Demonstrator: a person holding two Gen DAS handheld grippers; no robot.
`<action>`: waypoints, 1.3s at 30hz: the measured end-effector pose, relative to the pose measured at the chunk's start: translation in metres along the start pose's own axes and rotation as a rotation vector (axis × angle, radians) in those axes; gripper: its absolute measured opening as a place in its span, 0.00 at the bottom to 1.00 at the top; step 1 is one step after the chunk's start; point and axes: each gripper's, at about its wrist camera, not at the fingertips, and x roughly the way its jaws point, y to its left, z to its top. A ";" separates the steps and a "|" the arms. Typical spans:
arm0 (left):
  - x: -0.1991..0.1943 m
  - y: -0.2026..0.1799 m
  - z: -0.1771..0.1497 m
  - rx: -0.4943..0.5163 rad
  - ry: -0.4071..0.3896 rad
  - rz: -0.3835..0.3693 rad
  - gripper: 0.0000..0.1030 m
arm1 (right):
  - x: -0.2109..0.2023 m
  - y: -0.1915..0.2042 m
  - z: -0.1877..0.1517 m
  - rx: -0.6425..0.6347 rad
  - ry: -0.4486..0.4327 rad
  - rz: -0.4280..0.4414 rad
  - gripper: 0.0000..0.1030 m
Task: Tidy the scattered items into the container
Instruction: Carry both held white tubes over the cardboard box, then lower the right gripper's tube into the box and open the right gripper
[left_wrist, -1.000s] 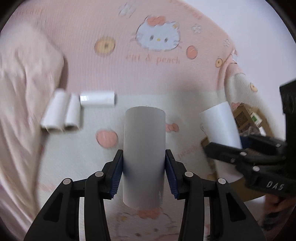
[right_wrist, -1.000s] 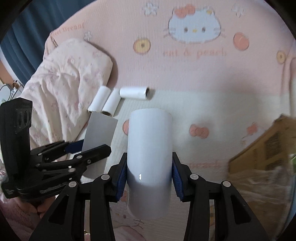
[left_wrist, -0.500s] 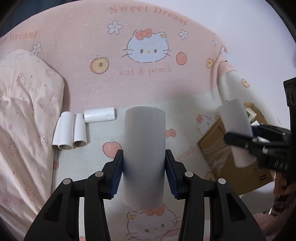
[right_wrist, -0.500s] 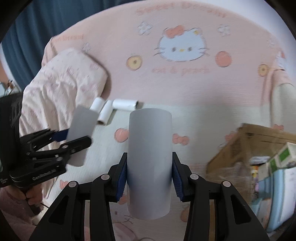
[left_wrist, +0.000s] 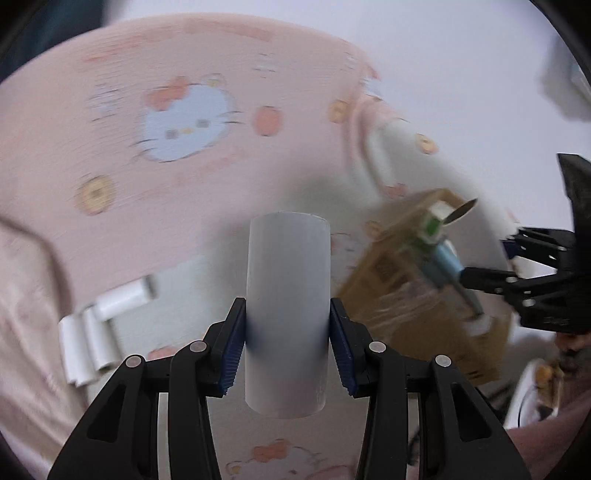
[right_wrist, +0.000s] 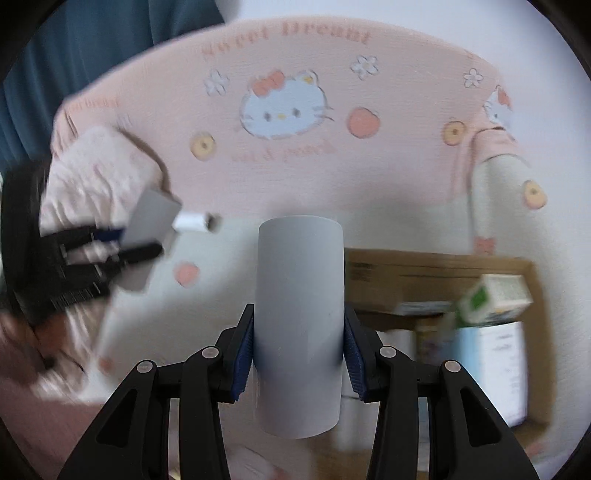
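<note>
My left gripper (left_wrist: 288, 321) is shut on a white cardboard tube (left_wrist: 288, 266) that stands upright between its blue pads. My right gripper (right_wrist: 298, 332) is shut on a second tube of the same kind (right_wrist: 299, 280), held over the near edge of an open cardboard box (right_wrist: 424, 269). In the left wrist view the box (left_wrist: 406, 280) lies to the right, with the right gripper (left_wrist: 517, 284) above it. Three more tubes (left_wrist: 99, 325) lie on the bed sheet at the left. The left gripper (right_wrist: 110, 254) shows blurred at the left of the right wrist view.
The box holds a green-and-white carton (right_wrist: 495, 299) and other packets. A pink quilted pillow (right_wrist: 99, 173) lies at the left of the bed. The pink cartoon-cat headboard cover (right_wrist: 284, 107) rises behind. A hand (left_wrist: 569, 354) holds the right gripper.
Both grippers have swung to the right towards the box, each with its tube still held. The left one has risen and rolled. The box is now larger and nearer in both views.
</note>
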 end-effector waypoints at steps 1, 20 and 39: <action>0.004 -0.006 0.009 0.021 0.016 -0.014 0.46 | 0.000 -0.006 0.003 -0.020 0.021 -0.019 0.40; 0.129 -0.127 0.077 0.240 0.189 -0.385 0.46 | 0.114 -0.139 -0.021 0.365 0.358 0.089 0.40; 0.178 -0.107 0.087 0.029 0.280 -0.522 0.46 | 0.156 -0.130 -0.026 0.191 0.425 -0.076 0.40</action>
